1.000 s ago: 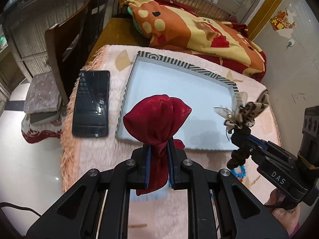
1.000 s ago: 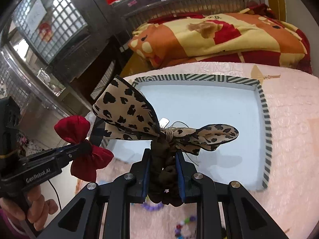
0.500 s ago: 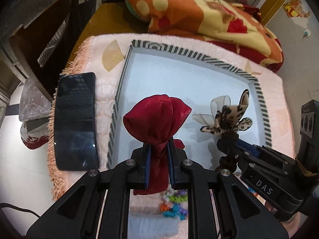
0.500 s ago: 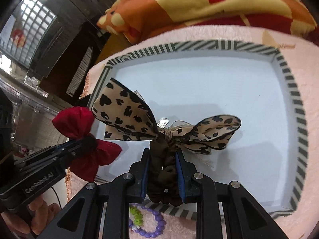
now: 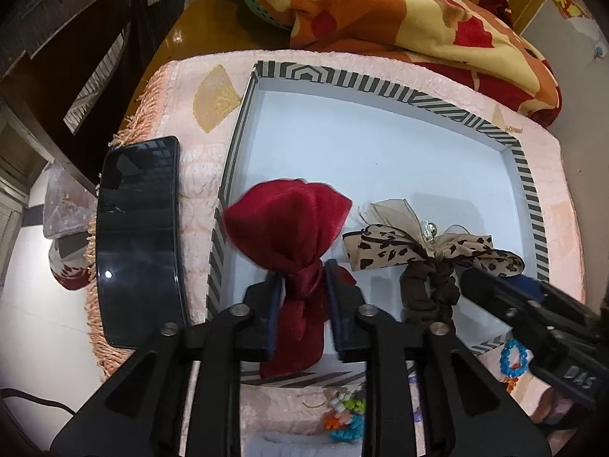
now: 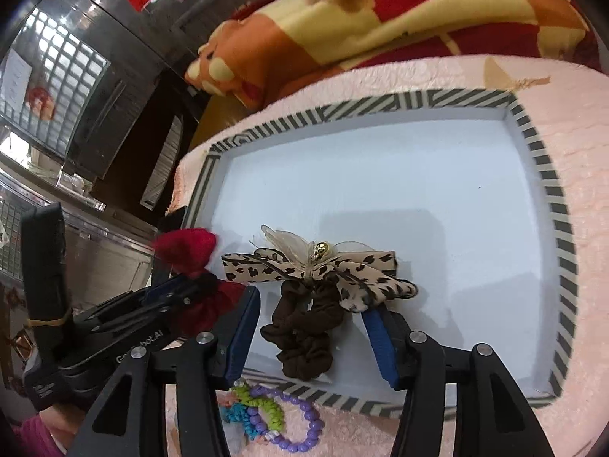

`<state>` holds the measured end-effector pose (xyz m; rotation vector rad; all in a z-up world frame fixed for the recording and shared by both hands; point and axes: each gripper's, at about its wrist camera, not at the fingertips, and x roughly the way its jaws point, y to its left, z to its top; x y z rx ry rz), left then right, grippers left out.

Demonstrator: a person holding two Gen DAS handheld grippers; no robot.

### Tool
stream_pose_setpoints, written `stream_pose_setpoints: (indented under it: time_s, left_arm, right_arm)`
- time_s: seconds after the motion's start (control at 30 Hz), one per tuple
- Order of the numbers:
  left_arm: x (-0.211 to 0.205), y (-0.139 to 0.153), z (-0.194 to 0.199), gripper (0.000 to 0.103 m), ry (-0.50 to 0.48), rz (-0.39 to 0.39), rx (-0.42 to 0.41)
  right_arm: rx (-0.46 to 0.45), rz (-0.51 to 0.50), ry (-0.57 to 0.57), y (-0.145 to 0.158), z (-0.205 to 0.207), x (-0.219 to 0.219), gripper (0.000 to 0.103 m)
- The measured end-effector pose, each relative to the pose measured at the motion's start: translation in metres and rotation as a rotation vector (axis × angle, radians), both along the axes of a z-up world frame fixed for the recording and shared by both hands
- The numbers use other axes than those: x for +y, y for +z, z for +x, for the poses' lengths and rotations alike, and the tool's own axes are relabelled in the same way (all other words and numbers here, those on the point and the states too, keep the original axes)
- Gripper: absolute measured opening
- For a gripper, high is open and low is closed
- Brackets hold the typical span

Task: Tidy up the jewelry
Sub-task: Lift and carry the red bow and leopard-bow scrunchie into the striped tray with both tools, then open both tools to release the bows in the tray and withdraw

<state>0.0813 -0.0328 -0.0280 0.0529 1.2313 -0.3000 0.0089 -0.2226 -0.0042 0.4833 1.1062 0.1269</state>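
A shallow tray [image 5: 527,175] with a striped rim and pale blue floor lies on a pink mat. My left gripper [image 5: 302,285] is shut on a red satin bow [image 5: 293,224], held low over the tray's near left corner; the bow also shows in the right wrist view [image 6: 186,245]. My right gripper [image 6: 310,327] is open, its jaws wide on either side of a leopard-print bow scrunchie [image 6: 316,278] that lies on the tray floor; the scrunchie also shows in the left wrist view [image 5: 426,251].
A black phone [image 5: 139,236] lies on the mat [image 5: 198,198] left of the tray. Bead bracelets and coloured hair ties [image 6: 274,415] lie on the mat in front of the tray. A folded orange and yellow blanket [image 5: 399,11] sits behind.
Both grippers moved forward and down over the tray. My right gripper opened and let go of the leopard scrunchie, which now rests on the tray floor. The left still grips the red bow.
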Motion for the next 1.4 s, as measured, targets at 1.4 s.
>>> stream_pose_setpoints:
  time_s: [1.4]
  left_arm:
    - [0.015,0.054,-0.156,0.048,0.060,0.018,-0.153]
  right_arm:
    - [-0.085,-0.135,0.057,0.041,-0.157,0.003,0.060]
